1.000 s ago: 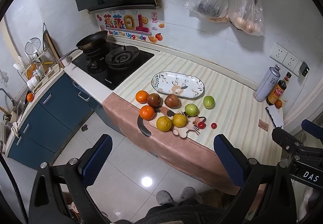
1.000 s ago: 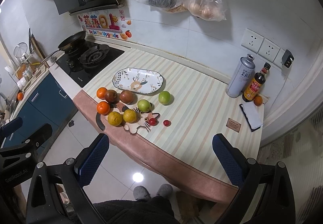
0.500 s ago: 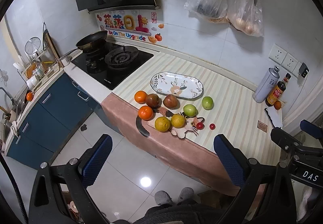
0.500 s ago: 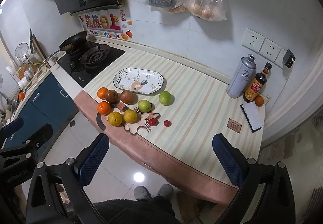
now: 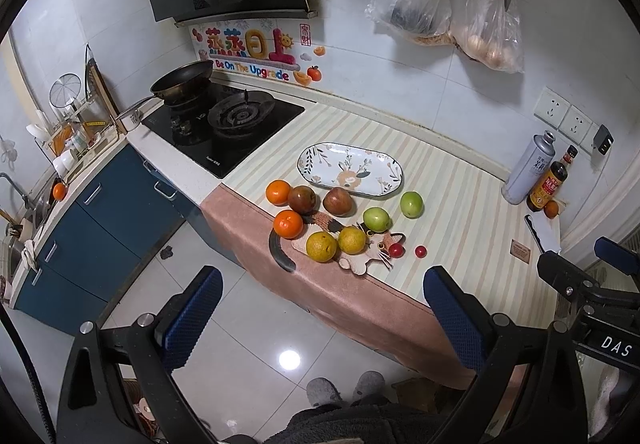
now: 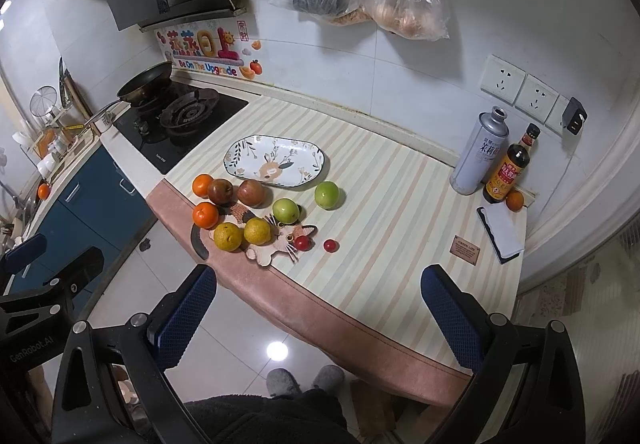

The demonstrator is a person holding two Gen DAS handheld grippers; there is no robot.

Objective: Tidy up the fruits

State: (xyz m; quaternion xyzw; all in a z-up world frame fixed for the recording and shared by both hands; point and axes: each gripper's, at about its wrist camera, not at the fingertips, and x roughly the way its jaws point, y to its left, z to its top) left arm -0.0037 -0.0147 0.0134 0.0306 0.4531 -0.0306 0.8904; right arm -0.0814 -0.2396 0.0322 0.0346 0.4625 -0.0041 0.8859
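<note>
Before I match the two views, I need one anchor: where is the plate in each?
Left wrist: the plate lies just right of centre, behind the fruit.
Right wrist: the plate lies left of centre, behind the fruit.
Shared landmark: the stove, to the plate's left in both.

Oval floral plate [image 5: 349, 171], bare, flat on the striped counter. Just in front: two oranges [image 5: 278, 191], two red-brown apples [image 5: 337, 201] and two green apples [image 5: 411, 203] on the cloth. Two yellow citrus fruits [image 5: 321, 246] and one cherry tomato [image 5: 397, 250] rest on a cat-shaped mat [image 5: 370, 250]; a second tomato [image 5: 420, 251] lies just beside it.
</note>
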